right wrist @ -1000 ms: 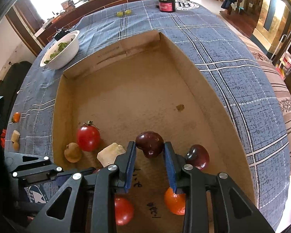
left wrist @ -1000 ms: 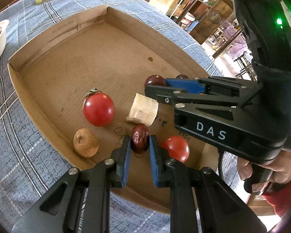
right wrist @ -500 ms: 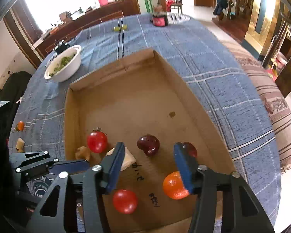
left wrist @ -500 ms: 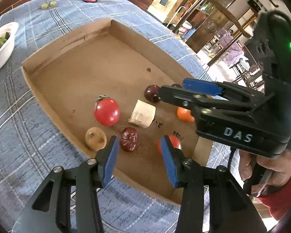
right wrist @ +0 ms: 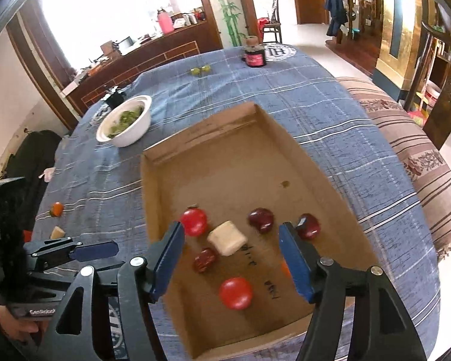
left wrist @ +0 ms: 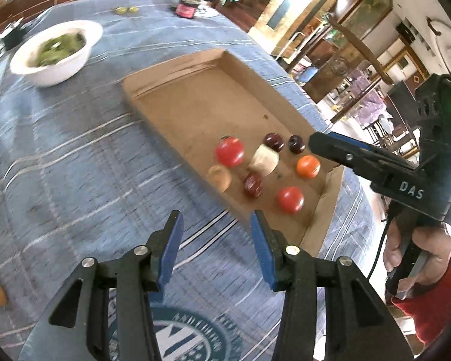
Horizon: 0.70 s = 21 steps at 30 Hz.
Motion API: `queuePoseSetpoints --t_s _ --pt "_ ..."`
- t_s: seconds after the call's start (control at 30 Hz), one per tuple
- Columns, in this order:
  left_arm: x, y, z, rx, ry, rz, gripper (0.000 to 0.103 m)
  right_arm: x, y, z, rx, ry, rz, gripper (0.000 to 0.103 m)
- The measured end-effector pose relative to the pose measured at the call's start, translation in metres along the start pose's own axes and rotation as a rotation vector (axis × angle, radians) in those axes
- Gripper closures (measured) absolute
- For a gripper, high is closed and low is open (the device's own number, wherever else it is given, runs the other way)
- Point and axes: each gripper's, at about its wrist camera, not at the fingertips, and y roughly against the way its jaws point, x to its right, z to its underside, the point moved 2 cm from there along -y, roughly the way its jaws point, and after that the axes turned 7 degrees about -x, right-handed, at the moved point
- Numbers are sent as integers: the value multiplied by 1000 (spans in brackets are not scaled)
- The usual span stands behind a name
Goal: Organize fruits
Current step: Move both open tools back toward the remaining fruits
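From the left wrist view: left gripper (left wrist: 215,242) hangs over bare blue cloth on the table (left wrist: 75,162), short of the cardboard tray (left wrist: 177,69). Its jaws have just been opening; nothing between them. Wrinkled dark fruit (left wrist: 253,184) lies loose in the tray near corner, beside a pale fruit (left wrist: 220,177), blurred, perhaps a small pear. Grouping by kind looks intended.

From the right wrist view: right gripper (right wrist: 231,260) sits above the tray, jaws just been opening, spread, empty. Dark plum (right wrist: 260,220) rests free beside its twin (right wrist: 308,225). Stray orange fruit (right wrist: 57,209) waits on the cloth, likely next.
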Motion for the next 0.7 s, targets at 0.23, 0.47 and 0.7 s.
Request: queuePoseSetpoints --t_s 0.23,0.47,0.7 --pt "-26 15 25 4 62 -25 59 -46 -9 7 -22 72 -51 34" --pt "-51 34 47 22 101 -57 59 -91 -19 16 -50 147 -97 33" --pt "-84 56 74 59 169 -73 59 -134 -37 36 -119 179 -173 33"
